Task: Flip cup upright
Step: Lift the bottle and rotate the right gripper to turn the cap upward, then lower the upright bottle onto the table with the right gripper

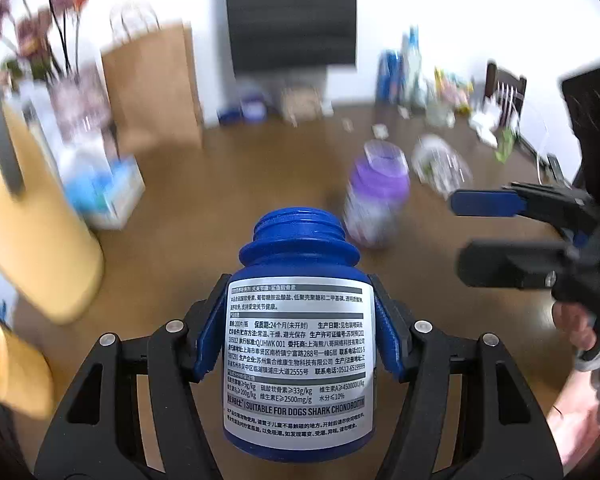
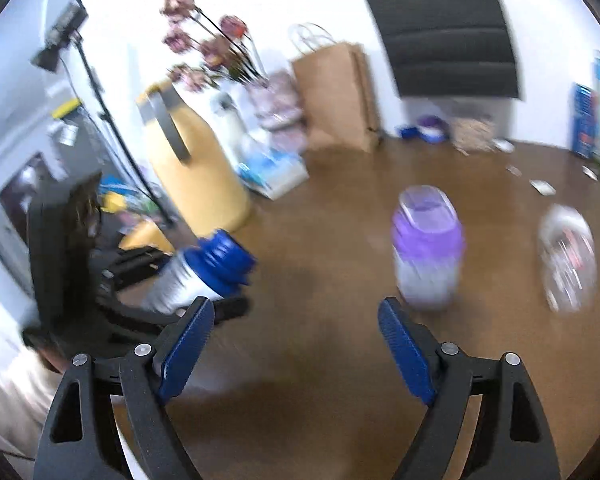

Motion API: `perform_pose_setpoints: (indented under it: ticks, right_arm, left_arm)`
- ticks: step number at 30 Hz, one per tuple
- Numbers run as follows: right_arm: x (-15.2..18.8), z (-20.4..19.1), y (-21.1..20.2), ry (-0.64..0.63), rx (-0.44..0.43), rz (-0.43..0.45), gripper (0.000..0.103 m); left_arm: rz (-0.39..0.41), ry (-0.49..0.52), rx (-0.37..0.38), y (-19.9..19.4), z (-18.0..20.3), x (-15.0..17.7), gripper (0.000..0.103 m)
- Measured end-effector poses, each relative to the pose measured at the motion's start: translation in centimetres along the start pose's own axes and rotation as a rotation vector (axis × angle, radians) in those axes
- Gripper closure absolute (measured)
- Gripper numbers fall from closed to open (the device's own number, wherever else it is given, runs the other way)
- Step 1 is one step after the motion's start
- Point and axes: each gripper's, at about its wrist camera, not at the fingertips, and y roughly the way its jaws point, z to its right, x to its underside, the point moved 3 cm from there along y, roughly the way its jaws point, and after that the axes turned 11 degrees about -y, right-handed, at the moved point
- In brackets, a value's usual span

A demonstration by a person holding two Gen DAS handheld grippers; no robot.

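Observation:
A blue capless bottle [image 1: 298,344] with a white printed label fills the left wrist view, its open neck pointing away over the brown table [image 1: 220,184]. My left gripper [image 1: 298,284] is shut on its body, one blue pad on each side. The right wrist view shows the same bottle [image 2: 204,276] tilted at the left, above the table. My right gripper [image 2: 296,320] is open and holds nothing; it also shows at the right [image 1: 456,234]. A purple-lidded jar [image 2: 426,248] [image 1: 376,196] stands upright just beyond the right gripper.
A clear plastic container [image 2: 568,260] sits right of the jar. A yellow container [image 2: 196,168], flowers [image 2: 208,52], a tissue pack [image 2: 272,172] and a brown paper bag [image 2: 336,96] line the left and back. Bottles and clutter [image 1: 412,68] stand at the back right.

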Motion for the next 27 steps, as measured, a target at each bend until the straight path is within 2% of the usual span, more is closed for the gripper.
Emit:
perform_pose_setpoints:
  ticks: [4, 6, 9, 11, 13, 18, 21, 23, 25, 26, 27]
  right_arm:
    - [-6.3, 0.9, 3.9, 0.028, -0.165, -0.009, 0.015]
    - [-8.3, 1.4, 6.6, 0.062, -0.271, -0.048, 0.015]
    - [-9.5, 2.2, 10.2, 0.139, -0.399, -0.106, 0.015]
    - [-9.7, 2.6, 12.0, 0.168, -0.435, -0.137, 0.020]
    - [-9.8, 2.8, 13.2, 0.196, -0.472, -0.154, 0.035]
    - [-10.1, 2.9, 14.3, 0.133, -0.385, -0.149, 0.035]
    - [-10.7, 2.6, 14.0, -0.010, -0.241, -0.126, 0.035]
    - [-10.9, 1.6, 13.4, -0.146, -0.175, -0.098, 0.035]
    - [-11.0, 0.7, 13.0, -0.250, -0.135, -0.072, 0.035]
    - [-11.0, 0.2, 12.9, -0.307, -0.104, -0.064, 0.035]
    - [-11.1, -0.1, 12.8, -0.358, -0.073, -0.050, 0.035]
  left_arm:
    - [0.120, 0.016, -0.058, 0.5, -1.0, -4.1, 0.043]
    - [0.188, 0.015, -0.066, 0.6, -1.7, -5.3, 0.043]
    - [0.250, 0.009, -0.064, 1.2, -2.5, -6.5, 0.043]
    - [0.275, 0.024, -0.058, 1.8, -2.7, -6.9, 0.043]
    - [0.271, 0.037, -0.063, 2.4, -2.9, -7.1, 0.043]
    - [0.252, -0.013, -0.034, 3.9, -3.9, -7.4, 0.043]
    - [0.210, -0.023, -0.019, 5.3, -4.5, -7.3, 0.020]
    - [0.186, -0.051, 0.034, 6.1, -5.2, -7.4, 0.021]
    - [0.171, -0.107, 0.121, 6.8, -5.8, -7.7, 0.041]
    - [0.163, -0.121, 0.165, 7.0, -5.8, -7.9, 0.041]
    - [0.184, -0.131, 0.172, 7.1, -5.8, -8.1, 0.042]
